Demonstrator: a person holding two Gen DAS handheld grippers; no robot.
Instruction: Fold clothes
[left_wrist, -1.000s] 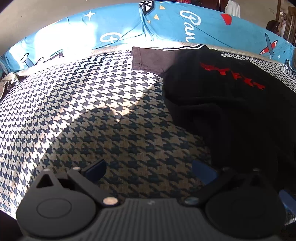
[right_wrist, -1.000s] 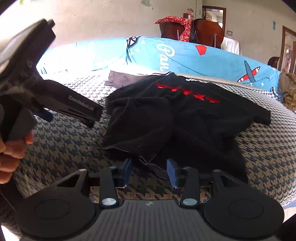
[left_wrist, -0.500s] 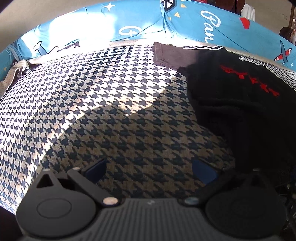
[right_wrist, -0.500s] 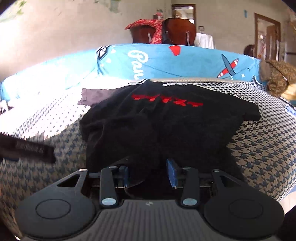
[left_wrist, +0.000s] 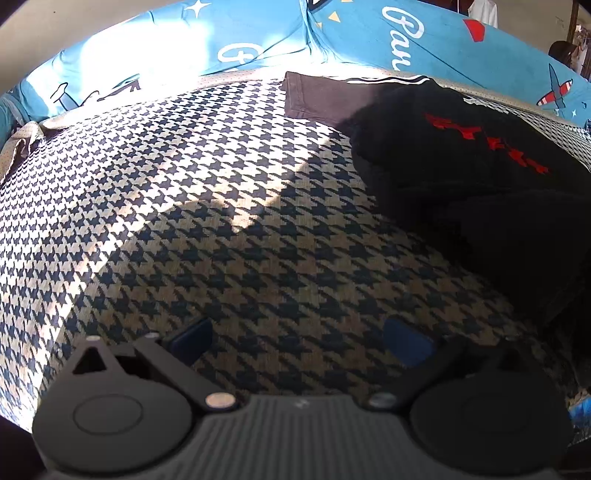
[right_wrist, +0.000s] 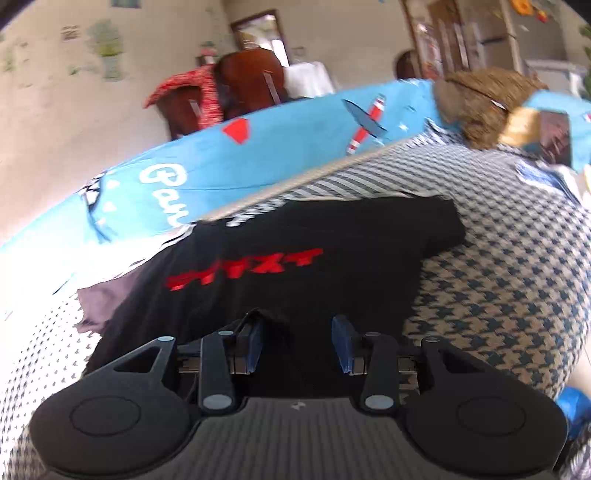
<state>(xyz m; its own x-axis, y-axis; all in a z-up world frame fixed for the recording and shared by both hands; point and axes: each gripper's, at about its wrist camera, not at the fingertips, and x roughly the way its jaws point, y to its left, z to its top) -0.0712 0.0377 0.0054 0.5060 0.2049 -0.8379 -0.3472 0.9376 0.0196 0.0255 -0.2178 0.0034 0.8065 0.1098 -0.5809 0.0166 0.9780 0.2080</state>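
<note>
Black T-shirt (right_wrist: 295, 266) with red lettering (right_wrist: 243, 271), spread on houndstooth bed cover (left_wrist: 207, 206), blue printed bedding (left_wrist: 461, 48) behind. Right gripper (right_wrist: 297, 341) low over near edge of shirt, fingers (right_wrist: 341, 343) apart, a fold of cloth bunched against the left one, not clamped. Left gripper (left_wrist: 297, 341) over bare cover beside shirt, fingers (left_wrist: 190, 339) wide apart, holding nothing.

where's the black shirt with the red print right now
The black shirt lies on the houndstooth cover, directly ahead of the right gripper, below the blue sheet.
</note>
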